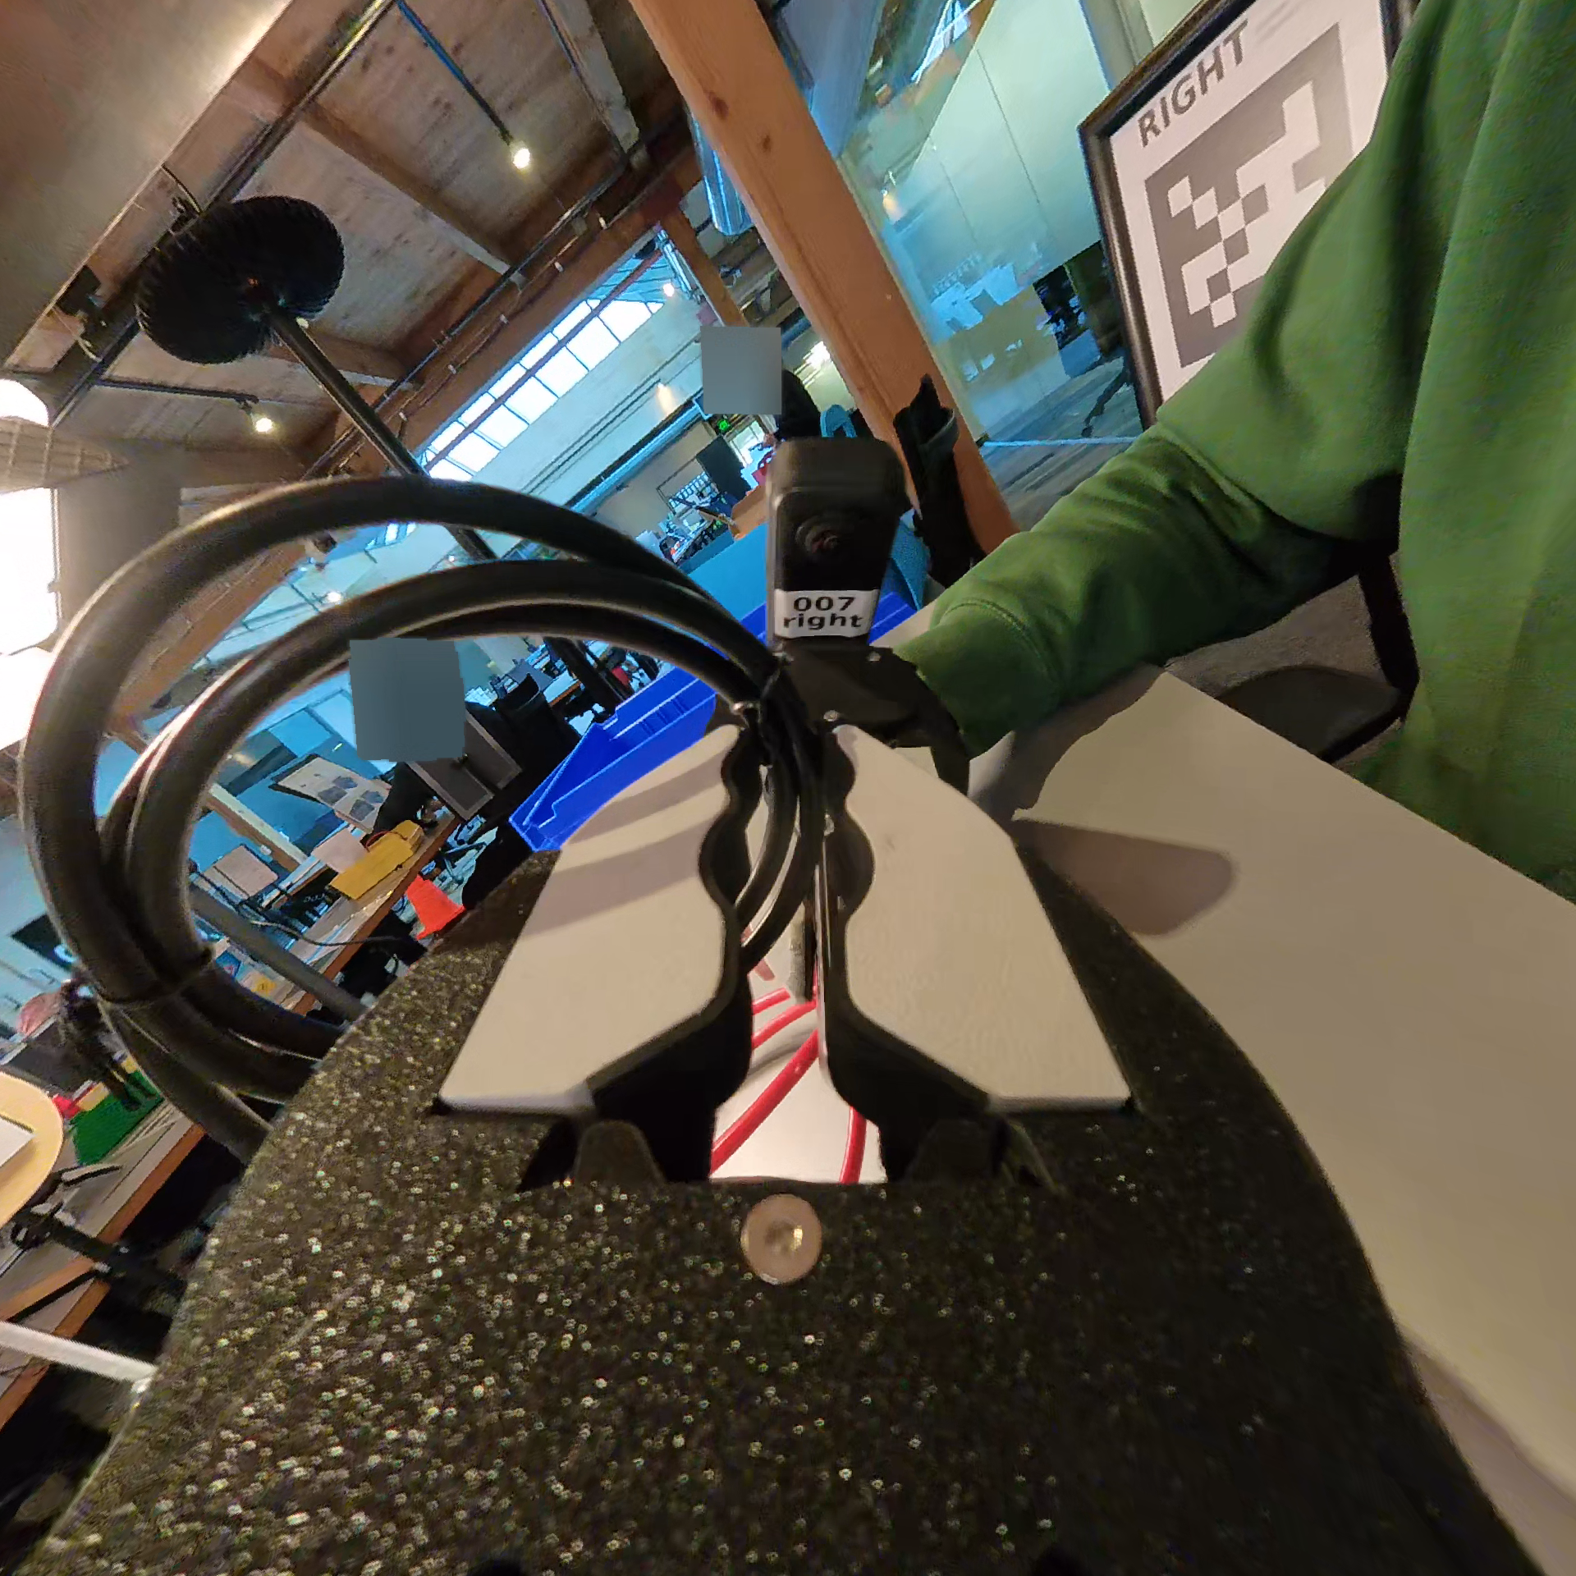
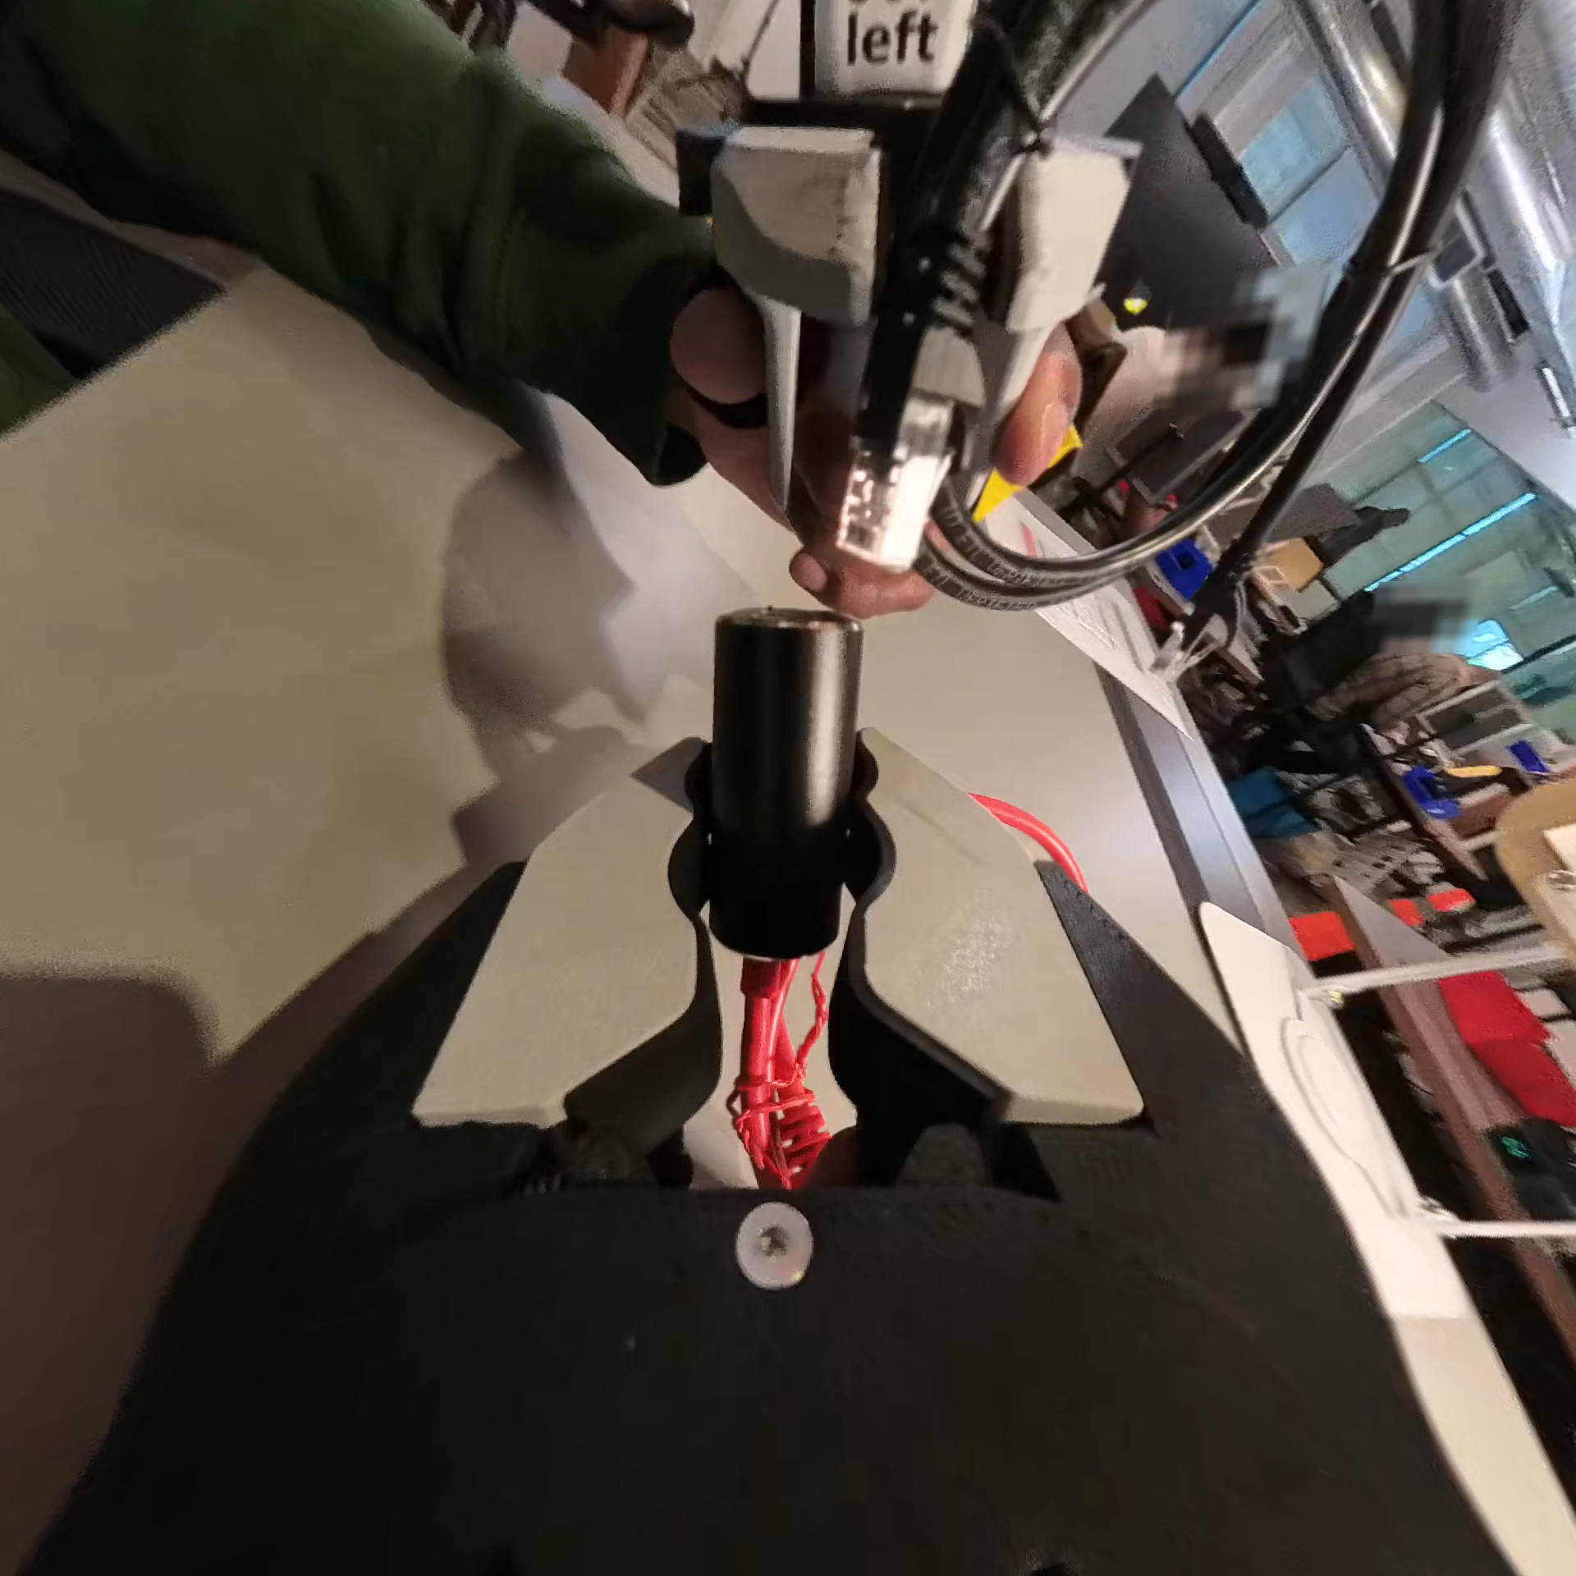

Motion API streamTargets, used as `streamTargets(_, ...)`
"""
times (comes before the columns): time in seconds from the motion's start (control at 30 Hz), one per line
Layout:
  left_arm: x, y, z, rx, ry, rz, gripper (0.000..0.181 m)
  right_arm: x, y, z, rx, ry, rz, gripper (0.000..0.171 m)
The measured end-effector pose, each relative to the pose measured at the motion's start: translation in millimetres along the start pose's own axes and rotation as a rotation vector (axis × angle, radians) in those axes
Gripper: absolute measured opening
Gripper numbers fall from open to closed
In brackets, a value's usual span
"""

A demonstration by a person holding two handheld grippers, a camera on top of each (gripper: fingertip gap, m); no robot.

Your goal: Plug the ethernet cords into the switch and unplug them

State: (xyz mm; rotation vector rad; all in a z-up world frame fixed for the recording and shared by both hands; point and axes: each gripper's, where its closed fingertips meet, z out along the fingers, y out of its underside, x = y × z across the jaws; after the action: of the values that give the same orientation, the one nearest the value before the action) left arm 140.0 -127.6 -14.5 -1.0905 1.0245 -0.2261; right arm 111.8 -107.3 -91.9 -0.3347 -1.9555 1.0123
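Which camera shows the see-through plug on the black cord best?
The right wrist view. The clear plug faces the camera there, sticking out of the left hand-held gripper above the black cylinder. The left wrist view shows only the black cord looping; the plug is hidden.

Black cord (image 2: 929, 281), clear plug (image 2: 887, 486) downward

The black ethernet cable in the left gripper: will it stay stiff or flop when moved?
Black ethernet cable probably semi-stiff: its bundled loops hold round arcs unsupported. The clear plug juts rigidly beyond the left gripper, so likely aimable. The loops may swing.
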Motion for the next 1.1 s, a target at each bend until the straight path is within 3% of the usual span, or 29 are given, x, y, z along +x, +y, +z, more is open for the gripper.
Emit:
streamTargets(0.47, 14.7, -12.2, 5.6, 0.044, 0.066, 0.009, 0.015, -16.0, -26.1, -7.9, 0.149, -0.168, 0.172, 0.027)
streamTargets(1.1, 26.3, -16.5, 10.5, 0.058, 0.118, 0.025, 0.014, -31.4, -30.9, -9.5, 0.159, -0.295, 0.24, 0.027)
